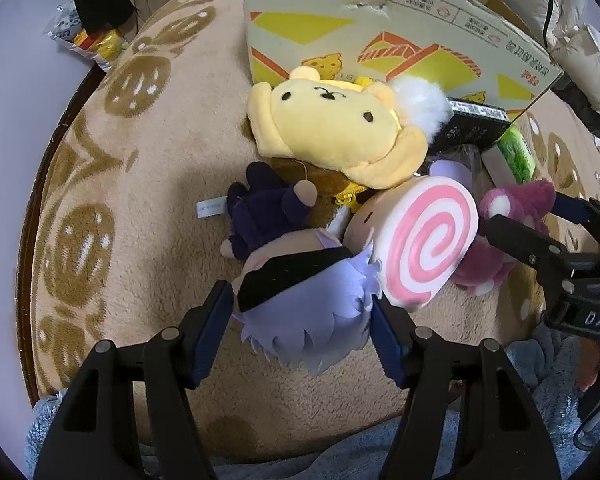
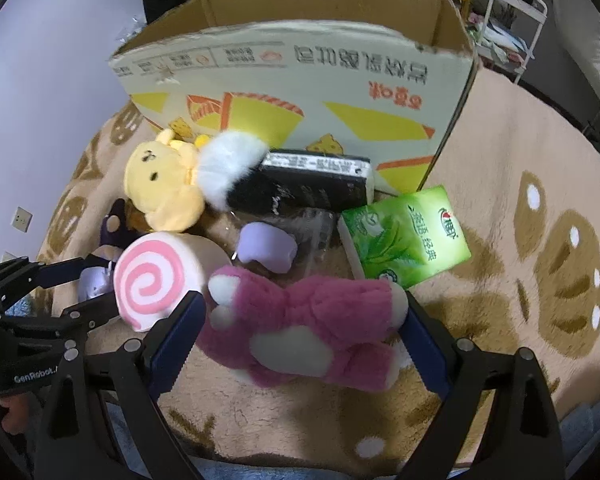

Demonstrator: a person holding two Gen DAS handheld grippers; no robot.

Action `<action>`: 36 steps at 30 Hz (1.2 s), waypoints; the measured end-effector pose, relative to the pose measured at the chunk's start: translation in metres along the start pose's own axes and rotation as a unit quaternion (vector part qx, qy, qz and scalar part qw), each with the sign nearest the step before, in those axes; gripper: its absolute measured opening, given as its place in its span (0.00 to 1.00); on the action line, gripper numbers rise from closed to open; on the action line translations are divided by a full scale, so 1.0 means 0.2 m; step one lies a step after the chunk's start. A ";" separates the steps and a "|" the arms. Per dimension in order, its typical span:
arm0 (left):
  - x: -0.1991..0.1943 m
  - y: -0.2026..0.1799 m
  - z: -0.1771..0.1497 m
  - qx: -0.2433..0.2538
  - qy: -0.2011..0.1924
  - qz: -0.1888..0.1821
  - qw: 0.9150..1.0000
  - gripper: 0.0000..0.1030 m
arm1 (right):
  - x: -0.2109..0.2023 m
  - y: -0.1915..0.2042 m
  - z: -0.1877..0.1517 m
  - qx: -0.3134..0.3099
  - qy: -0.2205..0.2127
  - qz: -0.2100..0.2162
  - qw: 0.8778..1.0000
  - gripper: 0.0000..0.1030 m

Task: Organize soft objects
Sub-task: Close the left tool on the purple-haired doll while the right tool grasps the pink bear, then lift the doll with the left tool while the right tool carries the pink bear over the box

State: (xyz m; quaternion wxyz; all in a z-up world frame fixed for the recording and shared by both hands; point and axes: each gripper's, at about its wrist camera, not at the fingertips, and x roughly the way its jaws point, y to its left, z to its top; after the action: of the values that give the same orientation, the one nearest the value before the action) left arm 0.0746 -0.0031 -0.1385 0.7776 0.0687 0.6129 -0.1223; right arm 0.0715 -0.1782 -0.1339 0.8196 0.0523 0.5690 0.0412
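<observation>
A pile of plush toys lies on a beige blanket in front of a cardboard box. My left gripper is open, its pads on either side of the lavender-haired doll's head. My right gripper is open around the pink plush bear; it also shows in the left wrist view, beside the bear. A yellow bear plush and a pink-swirl roll cushion lie between them. The left gripper shows in the right wrist view.
The open cardboard box stands behind the pile. A green tissue pack, a black box, a white fluffy ball and a lavender piece lie near it. A snack bag sits far left.
</observation>
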 end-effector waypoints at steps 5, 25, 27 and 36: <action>0.02 -0.03 0.00 0.004 -0.006 0.016 1.000 0.61 | 0.04 -0.06 0.01 0.035 0.010 0.010 0.999 0.95; -0.13 -0.14 -0.07 0.019 -0.080 0.098 0.992 0.54 | -0.10 -0.02 -0.01 0.024 -0.041 0.012 0.999 0.54; -0.16 -0.14 -0.08 0.017 -0.094 0.099 0.990 0.54 | -0.12 -0.04 -0.01 0.025 -0.050 0.009 0.998 0.26; -0.34 -0.16 -0.11 0.018 -0.171 0.088 0.981 0.54 | -0.24 0.00 -0.02 0.014 -0.096 0.026 0.995 0.23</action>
State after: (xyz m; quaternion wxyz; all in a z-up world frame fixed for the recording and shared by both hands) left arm 0.0293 -0.0211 -0.0763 0.8776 0.1143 0.4597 -0.0738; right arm 0.0514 -0.1835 -0.0912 0.8685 0.0824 0.4862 0.0497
